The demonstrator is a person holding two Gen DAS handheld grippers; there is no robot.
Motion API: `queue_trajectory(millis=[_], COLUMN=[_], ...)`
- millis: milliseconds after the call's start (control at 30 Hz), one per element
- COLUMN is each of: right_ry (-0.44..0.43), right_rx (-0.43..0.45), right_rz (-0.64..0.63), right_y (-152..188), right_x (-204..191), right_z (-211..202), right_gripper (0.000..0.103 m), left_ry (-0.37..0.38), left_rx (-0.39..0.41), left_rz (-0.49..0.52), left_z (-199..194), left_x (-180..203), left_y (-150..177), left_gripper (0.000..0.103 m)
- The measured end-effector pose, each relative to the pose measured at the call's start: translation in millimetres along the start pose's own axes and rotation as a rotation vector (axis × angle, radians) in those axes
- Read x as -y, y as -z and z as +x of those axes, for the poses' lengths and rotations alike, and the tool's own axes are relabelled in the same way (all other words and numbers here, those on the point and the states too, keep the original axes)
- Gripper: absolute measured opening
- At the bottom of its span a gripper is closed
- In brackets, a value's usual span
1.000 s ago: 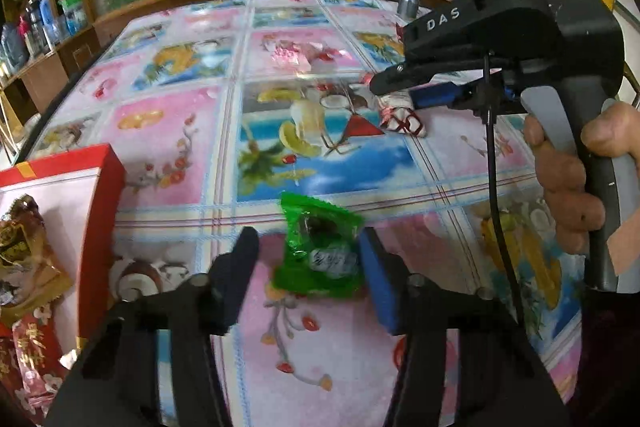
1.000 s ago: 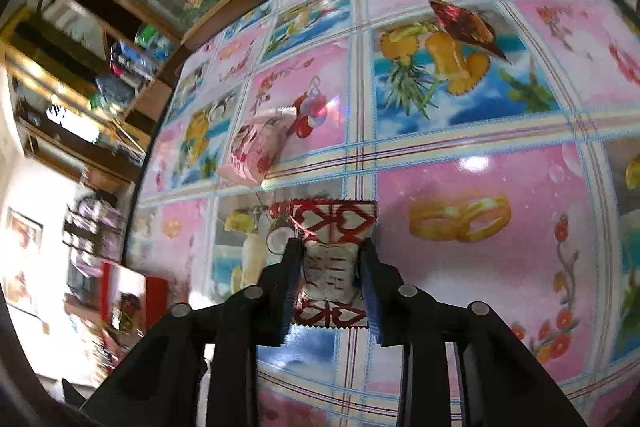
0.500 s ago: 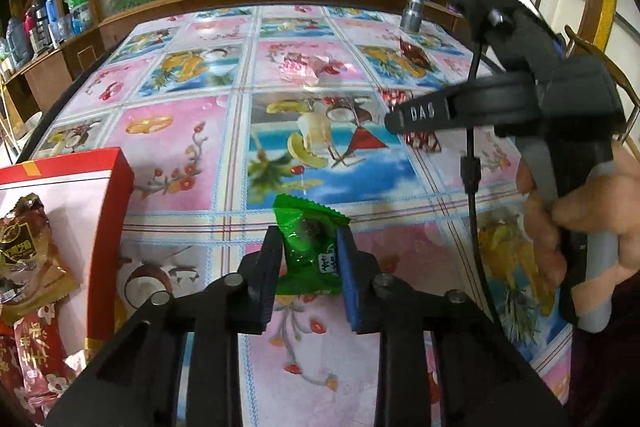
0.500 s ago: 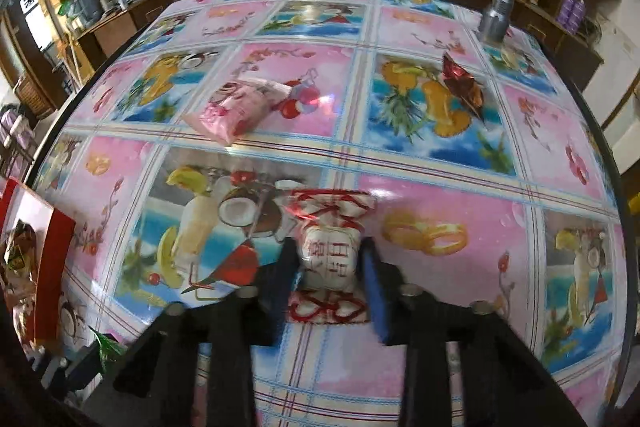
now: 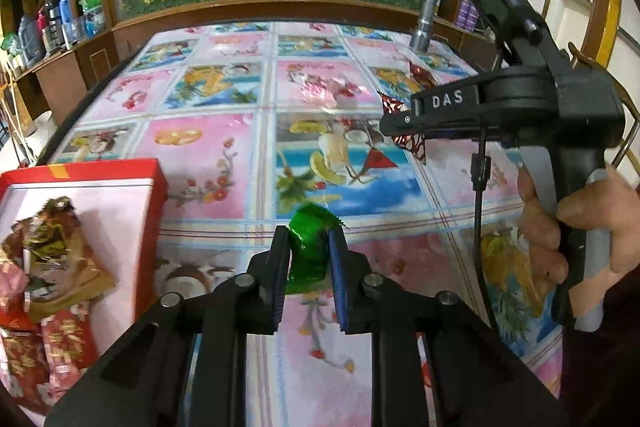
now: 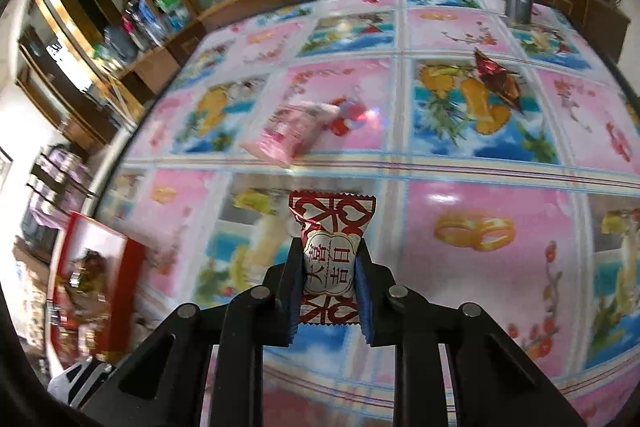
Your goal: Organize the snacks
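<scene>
L gripper (image 5: 309, 254): clenched on green candy (image 5: 310, 247), frame centre.
R gripper (image 6: 328, 273): grasping red-white candy (image 6: 329, 259).
Box (image 5: 100, 183): lower left.

The left gripper (image 5: 309, 259) had black plastic linkage arms with silver pivot pins and blue pads lining its fingers. Beside it, the right gripper (image 6: 329, 271) was a black pistol-grip tool marked "DAS" in white, with a thin black cable, a small green light and a grey trigger. The bare-skinned right hand (image 5: 576, 227) met a dark sleeve.
</scene>
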State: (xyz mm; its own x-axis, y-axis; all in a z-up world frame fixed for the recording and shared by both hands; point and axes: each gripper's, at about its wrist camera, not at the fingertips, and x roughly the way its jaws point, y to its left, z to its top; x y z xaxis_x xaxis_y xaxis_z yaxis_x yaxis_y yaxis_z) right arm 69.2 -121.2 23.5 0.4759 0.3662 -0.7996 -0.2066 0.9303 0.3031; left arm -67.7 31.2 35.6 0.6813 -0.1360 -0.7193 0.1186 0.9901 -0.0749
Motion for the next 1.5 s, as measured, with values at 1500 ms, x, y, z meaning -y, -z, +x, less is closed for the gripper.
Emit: queue_trajectory(millis=[1500], right_ry=[-0.488], right_rx=[0.056], right_rz=[-0.121], right_y=[41.1], right_x=[-128.2], right_z=[-6.2], right_gripper=[0.023], left_ry=[-0.306], left_rx=[0.171], left_rz=[-0.180], left_z=[-103.6], left_x=[-144.7], left_y=[26.4], left_gripper=[0.016])
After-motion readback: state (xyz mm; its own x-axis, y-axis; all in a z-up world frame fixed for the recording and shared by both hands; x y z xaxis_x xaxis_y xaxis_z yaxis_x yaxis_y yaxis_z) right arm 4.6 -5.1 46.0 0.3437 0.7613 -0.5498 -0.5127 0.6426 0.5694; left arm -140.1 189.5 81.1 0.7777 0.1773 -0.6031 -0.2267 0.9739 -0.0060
